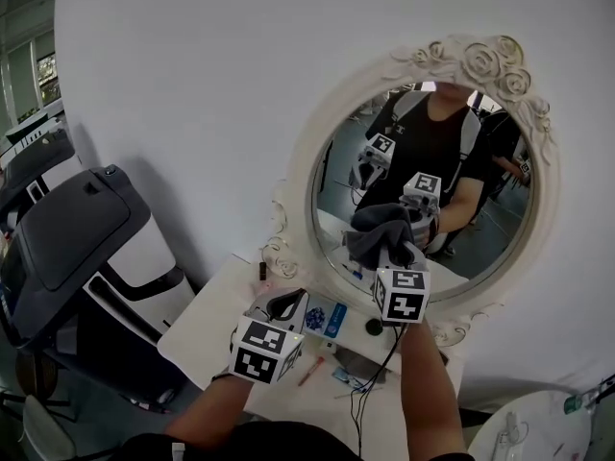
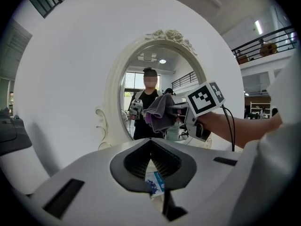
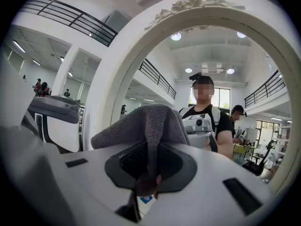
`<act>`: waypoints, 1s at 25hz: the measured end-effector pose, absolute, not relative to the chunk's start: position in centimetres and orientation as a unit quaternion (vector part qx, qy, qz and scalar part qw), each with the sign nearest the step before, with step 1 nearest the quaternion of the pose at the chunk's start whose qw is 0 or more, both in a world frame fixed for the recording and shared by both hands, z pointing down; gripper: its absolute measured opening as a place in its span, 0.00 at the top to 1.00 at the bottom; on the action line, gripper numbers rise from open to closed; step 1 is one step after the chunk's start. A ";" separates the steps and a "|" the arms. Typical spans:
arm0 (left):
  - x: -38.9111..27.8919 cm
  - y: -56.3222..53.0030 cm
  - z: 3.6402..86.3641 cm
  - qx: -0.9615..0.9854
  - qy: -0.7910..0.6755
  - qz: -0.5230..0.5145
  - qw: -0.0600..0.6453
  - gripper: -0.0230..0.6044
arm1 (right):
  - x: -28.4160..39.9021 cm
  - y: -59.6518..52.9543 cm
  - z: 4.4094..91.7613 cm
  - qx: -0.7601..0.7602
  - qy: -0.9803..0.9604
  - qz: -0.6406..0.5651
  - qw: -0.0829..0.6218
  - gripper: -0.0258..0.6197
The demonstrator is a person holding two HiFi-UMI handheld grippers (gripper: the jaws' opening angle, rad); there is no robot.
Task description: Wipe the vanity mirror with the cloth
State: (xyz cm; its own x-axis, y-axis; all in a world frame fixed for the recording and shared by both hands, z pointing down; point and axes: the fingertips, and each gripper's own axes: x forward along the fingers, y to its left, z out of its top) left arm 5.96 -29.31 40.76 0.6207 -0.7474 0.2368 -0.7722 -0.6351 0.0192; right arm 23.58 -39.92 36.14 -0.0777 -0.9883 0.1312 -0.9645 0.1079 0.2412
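Observation:
An oval vanity mirror (image 1: pixel 294 196) in an ornate white frame stands on a white table (image 1: pixel 206 330) against a white wall. My right gripper (image 1: pixel 389 259) is shut on a grey cloth (image 1: pixel 377 232), which is bunched against the lower left of the glass. In the right gripper view the cloth (image 3: pixel 141 124) drapes over the jaws of the right gripper (image 3: pixel 149 160), close to the mirror (image 3: pixel 108 88). My left gripper (image 1: pixel 285 305) hovers low over the table in front of the mirror's base, shut and holding nothing. From the left gripper (image 2: pixel 150 147) I see the cloth (image 2: pixel 160 109) on the mirror (image 2: pixel 113 93).
A blue and white card (image 1: pixel 325 317), a black knob (image 1: pixel 374 327), a red pen (image 1: pixel 309 371) and black cables (image 1: pixel 370 382) lie on the table. A large grey and white machine (image 1: pixel 77 238) stands to the left. A round white surface (image 1: pixel 524 430) shows at bottom right.

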 end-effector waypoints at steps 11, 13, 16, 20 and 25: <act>12.2 -28.1 40.6 0.928 -0.354 0.106 0.049 0.95 | 35.1 -33.8 36.6 0.728 -0.674 -0.013 0.123 0.89; 13.0 -27.9 40.7 0.931 -0.345 0.109 0.050 0.95 | 37.2 -32.6 36.7 0.742 -0.660 -0.004 0.117 0.89; 14.3 -27.4 40.8 0.936 -0.331 0.111 0.048 0.95 | 39.9 -31.2 37.0 0.762 -0.638 0.011 0.109 0.88; 15.7 -26.6 40.9 0.941 -0.314 0.116 0.045 0.95 | 42.8 -29.4 37.0 0.792 -0.604 0.013 0.093 0.89; 16.0 -26.1 41.1 0.943 -0.307 0.121 0.044 0.95 | 42.4 -28.5 36.6 0.784 -0.615 0.000 0.083 0.89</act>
State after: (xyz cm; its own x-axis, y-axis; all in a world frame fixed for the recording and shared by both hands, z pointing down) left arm 15.96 -26.07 41.06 0.7820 -0.5688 0.2550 -0.5898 -0.8075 0.0077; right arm 42.40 -28.47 36.63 0.2445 -0.9642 0.1022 -0.9643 -0.2308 0.1299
